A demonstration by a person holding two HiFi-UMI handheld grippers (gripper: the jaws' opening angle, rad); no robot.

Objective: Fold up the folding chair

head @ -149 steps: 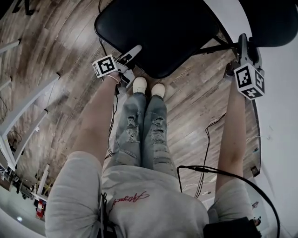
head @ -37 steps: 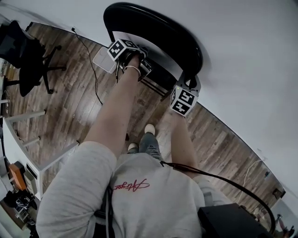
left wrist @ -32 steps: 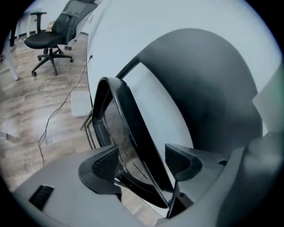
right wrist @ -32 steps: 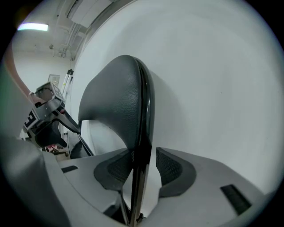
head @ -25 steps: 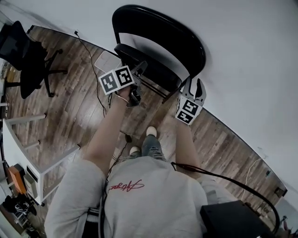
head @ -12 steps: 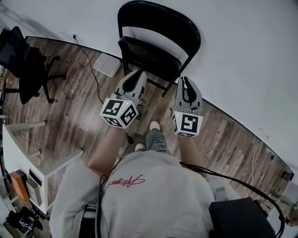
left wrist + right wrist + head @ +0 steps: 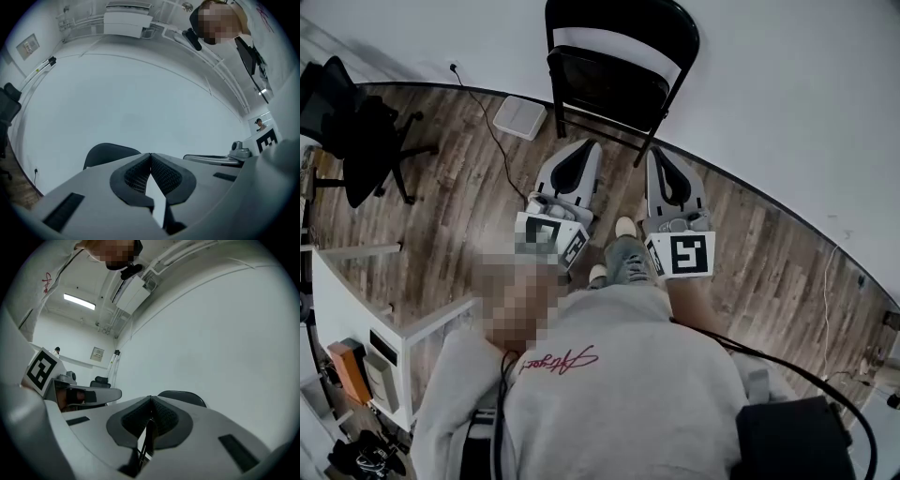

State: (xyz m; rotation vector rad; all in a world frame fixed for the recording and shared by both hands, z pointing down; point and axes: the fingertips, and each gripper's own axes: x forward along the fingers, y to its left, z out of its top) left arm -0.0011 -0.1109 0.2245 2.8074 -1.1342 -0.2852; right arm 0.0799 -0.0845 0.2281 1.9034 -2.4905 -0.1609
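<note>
Chair: the black folding chair stands folded flat and upright against the white wall, ahead of the person's feet.
Left gripper: the left gripper has its jaws pressed together on nothing. It points toward the chair, clear of it.
Right gripper: the right gripper is also closed and empty, just beside the left one.
Floor: on the wood floor, a white box lies left of the chair and an office chair stands farther left.
</note>
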